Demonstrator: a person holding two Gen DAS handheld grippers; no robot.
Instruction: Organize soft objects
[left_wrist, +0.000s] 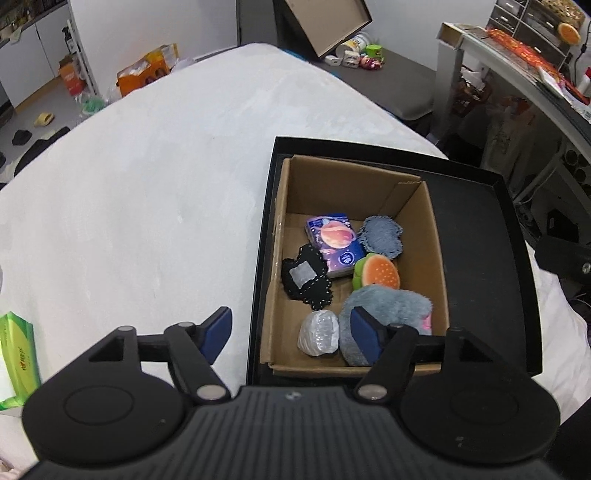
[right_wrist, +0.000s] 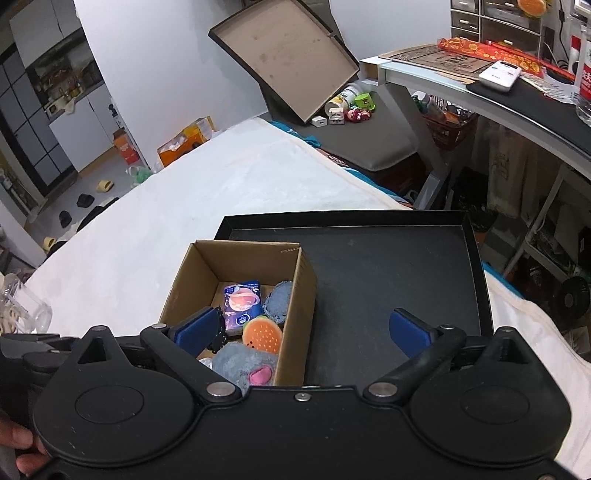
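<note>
A brown cardboard box (left_wrist: 417, 221) stands in a black tray (left_wrist: 476, 236) on the white bed. It holds a purple tissue pack (left_wrist: 334, 240), a blue-grey knitted pad (left_wrist: 382, 236), a black knitted pad (left_wrist: 306, 278), an orange burger plush (left_wrist: 376, 275), a clear wrapped bundle (left_wrist: 319, 332) and a grey fluffy toy (left_wrist: 391, 302). My left gripper (left_wrist: 291, 334) is open and empty above the box's near left corner. My right gripper (right_wrist: 303, 326) is open and empty above the box (right_wrist: 299, 291) and tray (right_wrist: 388, 266). The same objects show there, partly hidden by its left finger.
A green tissue box (left_wrist: 16, 358) lies on the bed at the left. White bedding (left_wrist: 147, 184) stretches left of the tray. A desk (right_wrist: 517, 99) with clutter stands to the right. A tilted box lid (right_wrist: 288, 55) leans at the back.
</note>
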